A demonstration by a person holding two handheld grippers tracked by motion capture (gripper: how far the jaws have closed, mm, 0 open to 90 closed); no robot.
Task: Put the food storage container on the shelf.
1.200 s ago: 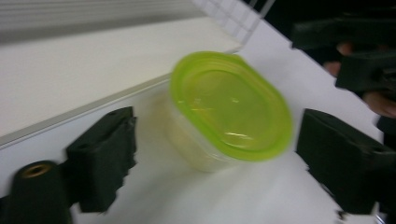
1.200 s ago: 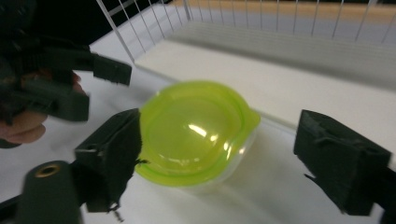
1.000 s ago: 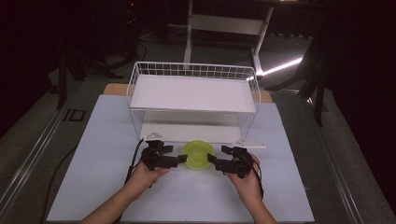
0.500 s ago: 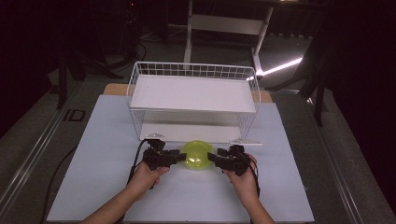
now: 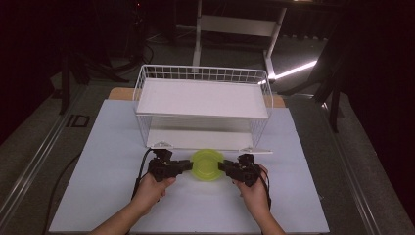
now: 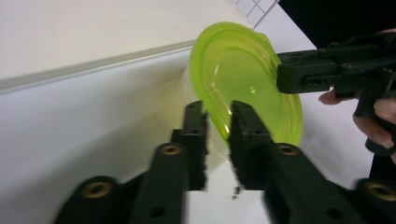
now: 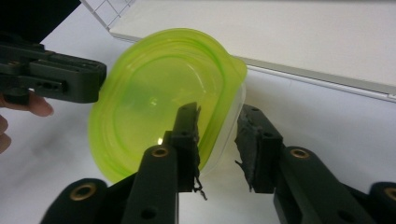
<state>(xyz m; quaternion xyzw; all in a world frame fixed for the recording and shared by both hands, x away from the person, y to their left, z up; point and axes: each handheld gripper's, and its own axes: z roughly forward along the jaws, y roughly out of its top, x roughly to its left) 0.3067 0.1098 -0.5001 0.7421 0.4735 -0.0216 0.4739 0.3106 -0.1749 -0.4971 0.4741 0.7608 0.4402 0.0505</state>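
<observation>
A small clear container with a lime-green lid (image 5: 207,165) sits between my two grippers, just in front of the white wire rack (image 5: 203,98). My left gripper (image 5: 188,165) is shut on its left rim; in the left gripper view the jaws (image 6: 217,109) pinch the edge of the container (image 6: 243,88). My right gripper (image 5: 222,167) holds the opposite side. In the right gripper view one jaw lies on the green lid (image 7: 149,112) and the other presses the clear wall, with the gripper (image 7: 217,114) shut on it. Each gripper view shows the other gripper across the lid.
The rack has a flat white top and a lower shelf (image 5: 195,138) open toward me, right behind the container. A white mat (image 5: 107,156) covers the table, with bare room left and right of my hands. Dark floor and a stand's legs (image 5: 198,34) lie beyond.
Both grippers have edged slightly inward against the container's sides. The container has stayed in about the same spot.
</observation>
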